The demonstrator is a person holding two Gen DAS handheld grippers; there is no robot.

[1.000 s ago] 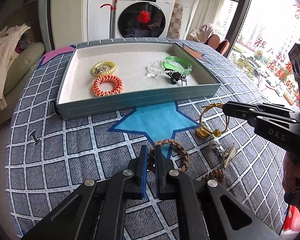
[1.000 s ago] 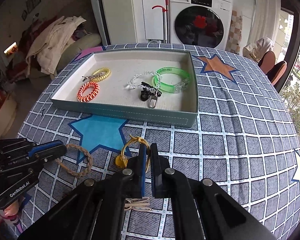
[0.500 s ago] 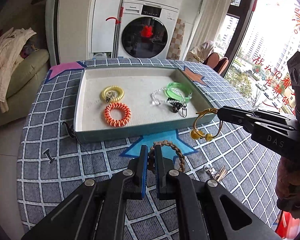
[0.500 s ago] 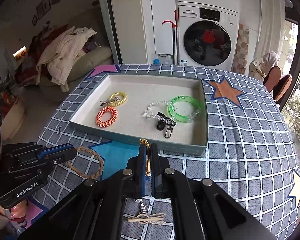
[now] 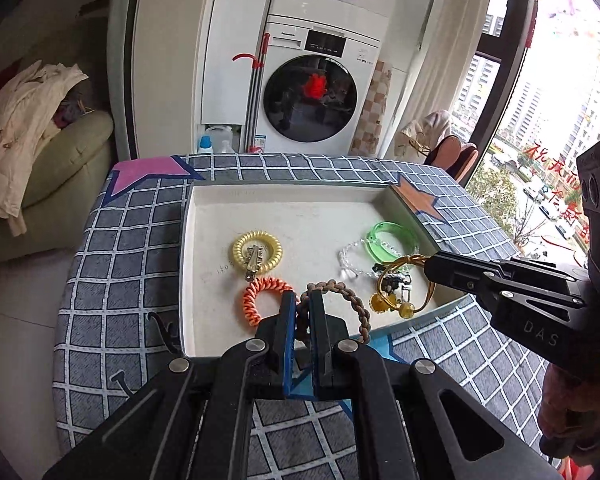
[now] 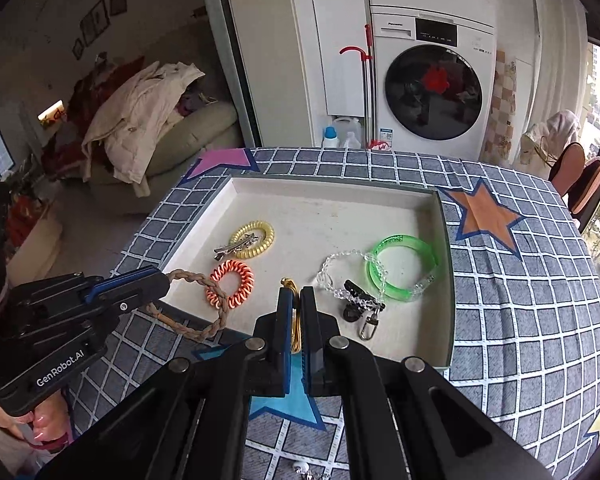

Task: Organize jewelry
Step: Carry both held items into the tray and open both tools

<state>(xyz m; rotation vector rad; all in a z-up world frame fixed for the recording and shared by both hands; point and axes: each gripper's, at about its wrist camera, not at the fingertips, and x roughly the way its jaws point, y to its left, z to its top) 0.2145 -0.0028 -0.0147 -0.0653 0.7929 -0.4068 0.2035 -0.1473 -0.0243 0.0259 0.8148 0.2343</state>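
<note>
While both tools carry a piece over the near edge of the tray (image 6: 446, 276), the left gripper (image 5: 303, 305) is clamped on the brown braided bracelet (image 5: 350, 307) and the right gripper (image 6: 296, 303) pinches the gold elastic (image 5: 400, 288). Each should, I judge, move farther in and lower toward bare floor before letting go, dodging the orange coil (image 6: 231, 283), the clear chain (image 6: 342, 268) and, farther back, the yellow coil (image 6: 255, 239) and green bangle (image 6: 404, 268).
</note>
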